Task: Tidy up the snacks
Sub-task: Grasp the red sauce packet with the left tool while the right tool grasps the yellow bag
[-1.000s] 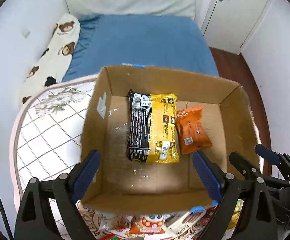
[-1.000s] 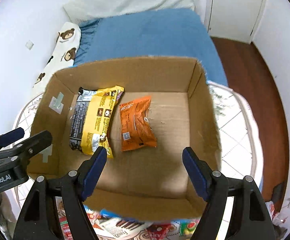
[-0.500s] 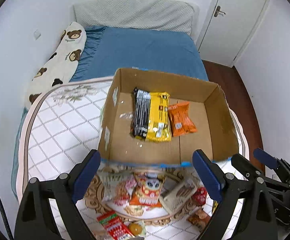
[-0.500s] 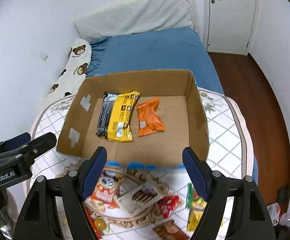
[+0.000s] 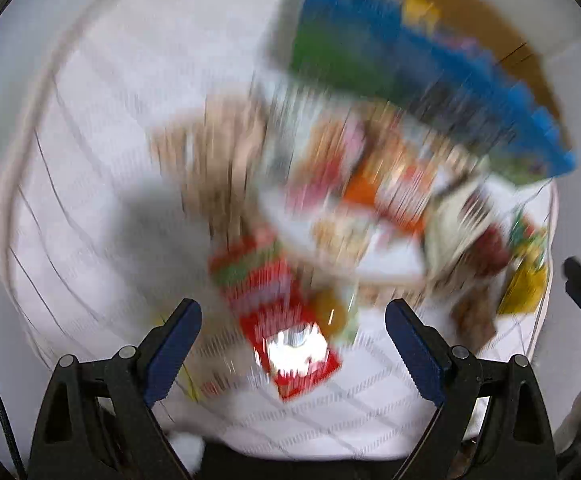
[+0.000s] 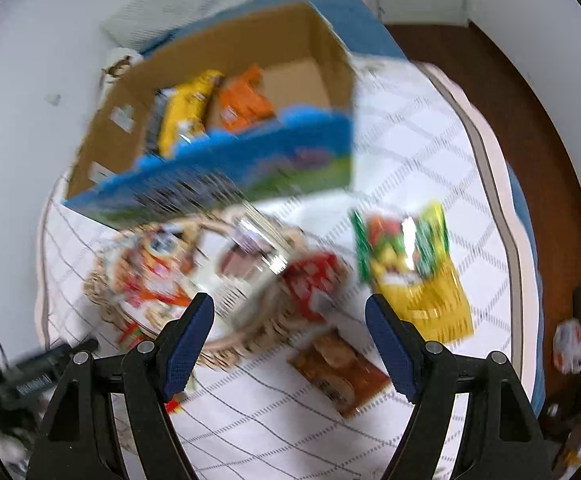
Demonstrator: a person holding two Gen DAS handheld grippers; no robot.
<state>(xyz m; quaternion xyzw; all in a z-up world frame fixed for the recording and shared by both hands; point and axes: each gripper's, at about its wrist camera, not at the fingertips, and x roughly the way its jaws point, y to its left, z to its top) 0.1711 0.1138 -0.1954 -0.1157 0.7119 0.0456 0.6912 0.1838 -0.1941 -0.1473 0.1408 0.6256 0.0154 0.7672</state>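
- snacks are split between two spots; a loose pile sits on the white quilted table cover, and two packs lie inside the cardboard box at the far side of it
- in the box: a yellow-and-black pack on the left and an orange pack touching its right edge; the box's near wall is printed blue and green
- the pile sits just in front of the box's near wall, mostly over a round woven-looking pattern on the cover; everything is pretty smeared, so labels are unreadable
- what I can make out from the right wrist view: a red pack about mid-pile, a green-and-yellow bag off to the right, lying apart from the rest, and a brown pack nearest the camera
- left wrist view is even blurrier; a red-and-green striped pack lies just ahead of the fingers, more orange and red wrappers beyond it
- left gripper points down over the pile, jaws spread wide, nothing clamped between the blue pads
- right gripper hovers over the near edge of the pile; also spread apart and holding nothing
- beyond the cover: dark wood floor on the right, blue bedding past the box
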